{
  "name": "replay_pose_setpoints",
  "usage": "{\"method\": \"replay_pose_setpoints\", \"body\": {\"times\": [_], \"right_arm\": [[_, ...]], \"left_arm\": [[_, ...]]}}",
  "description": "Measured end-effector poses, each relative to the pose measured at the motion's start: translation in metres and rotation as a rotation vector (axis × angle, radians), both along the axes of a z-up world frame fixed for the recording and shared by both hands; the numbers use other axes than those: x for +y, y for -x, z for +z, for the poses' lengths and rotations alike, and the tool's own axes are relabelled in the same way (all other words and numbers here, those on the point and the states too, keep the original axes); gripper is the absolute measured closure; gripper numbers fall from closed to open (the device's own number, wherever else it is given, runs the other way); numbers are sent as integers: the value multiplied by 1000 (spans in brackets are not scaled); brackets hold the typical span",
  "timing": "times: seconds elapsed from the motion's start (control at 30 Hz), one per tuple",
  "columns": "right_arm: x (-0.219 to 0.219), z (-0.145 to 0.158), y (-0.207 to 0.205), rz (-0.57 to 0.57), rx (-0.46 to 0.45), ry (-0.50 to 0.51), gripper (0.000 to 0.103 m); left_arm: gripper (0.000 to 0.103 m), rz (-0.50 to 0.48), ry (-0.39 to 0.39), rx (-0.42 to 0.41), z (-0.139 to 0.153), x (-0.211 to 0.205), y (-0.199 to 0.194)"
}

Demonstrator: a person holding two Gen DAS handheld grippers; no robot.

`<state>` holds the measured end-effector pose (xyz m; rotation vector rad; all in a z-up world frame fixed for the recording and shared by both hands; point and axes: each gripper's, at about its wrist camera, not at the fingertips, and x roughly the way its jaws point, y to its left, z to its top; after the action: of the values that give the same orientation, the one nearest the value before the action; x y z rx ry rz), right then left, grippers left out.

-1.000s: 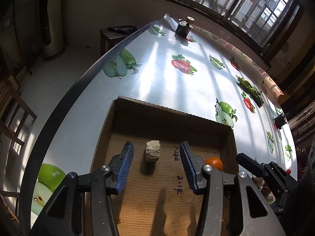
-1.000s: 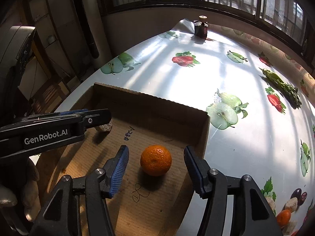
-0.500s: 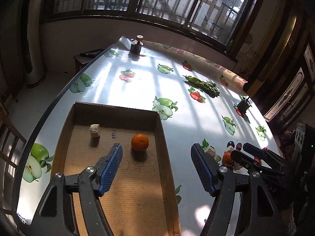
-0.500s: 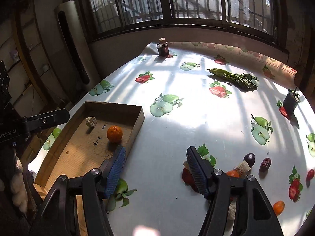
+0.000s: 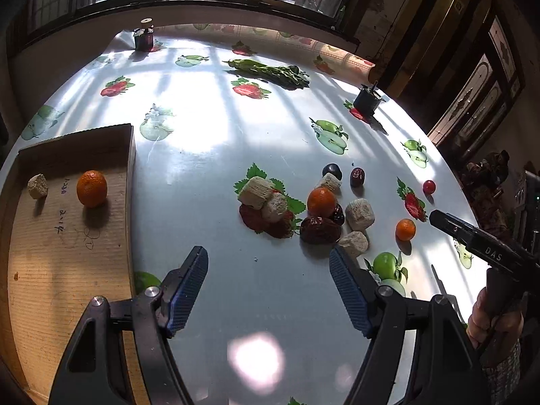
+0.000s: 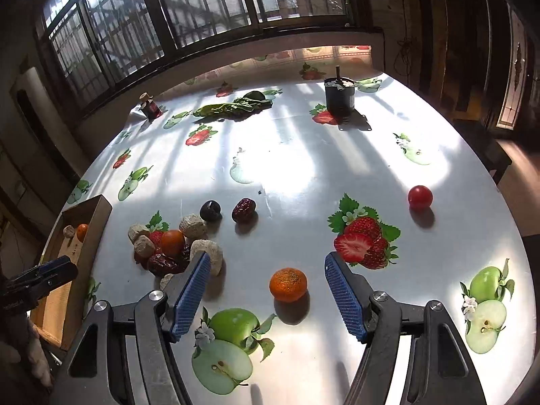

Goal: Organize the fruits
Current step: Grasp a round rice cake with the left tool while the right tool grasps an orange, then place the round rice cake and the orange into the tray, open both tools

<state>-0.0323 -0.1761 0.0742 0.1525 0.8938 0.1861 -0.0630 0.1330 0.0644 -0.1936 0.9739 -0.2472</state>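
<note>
I had the right tool point(image 6: 265, 290) spread wide and empty, low over the desk point(image 6: 303, 168), with a small orange point(image 6: 288, 284) lying between its pads and touching neither. I judged the orange light, firm and round, likely to roll if nudged, so I meant to close across its middle from both sides with little force, since the skin would bruise. The left tool point(image 5: 268, 280) also stood apart and empty, near the heap point(image 5: 303, 209) of pale blocks, dark dates and another orange. The box point(image 5: 130, 182) sat at the far left, already holding one orange point(image 5: 91, 188) and one block point(image 5: 37, 186). Just left of my right tool's left pad a pale block point(image 6: 211, 253) lay close, and I thought it might get bumped on closing. A red cherry tomato point(image 6: 420, 197) sat well apart on the right, a date point(image 6: 243, 210) and a dark plum point(image 6: 210, 210) farther off. Greens point(image 6: 233, 107), a jar point(image 6: 150, 106) and a dark pot point(image 6: 339, 96) stood far away.
</note>
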Motion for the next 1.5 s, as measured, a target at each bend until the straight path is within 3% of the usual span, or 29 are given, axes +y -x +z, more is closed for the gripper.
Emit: {"method": "replay_pose_setpoints", "body": {"times": [0.23,0.3,0.4,0.67,0.77,0.83,1.03,1.27,1.5], "right_arm": [[-7,-33,-2,9,48,-3,29],[-4,-40,-6,15,58,5,29],[2,-47,-10,27,60,42,31],[14,-49,-15,68,52,108,43],[19,-53,-17,76,62,139,48],[21,-54,-16,75,54,155,48],[26,-53,-15,82,50,182,69],[32,-44,-4,81,40,199,69],[57,-10,16,128,-29,206,69]], "left_arm": [[30,-160,-80,-69,-14,-69,3],[36,-184,-109,-86,-20,-84,2],[50,-201,-130,-72,-29,-100,-8],[51,-206,-135,-26,-49,-121,-27],[59,-189,-155,-42,-49,-122,-26],[74,-168,-162,-45,-50,-118,-27],[74,-138,-110,-35,-47,-105,-24],[74,-112,-49,-52,-29,-81,-2],[74,-37,4,-85,-1,-6,33]]}}
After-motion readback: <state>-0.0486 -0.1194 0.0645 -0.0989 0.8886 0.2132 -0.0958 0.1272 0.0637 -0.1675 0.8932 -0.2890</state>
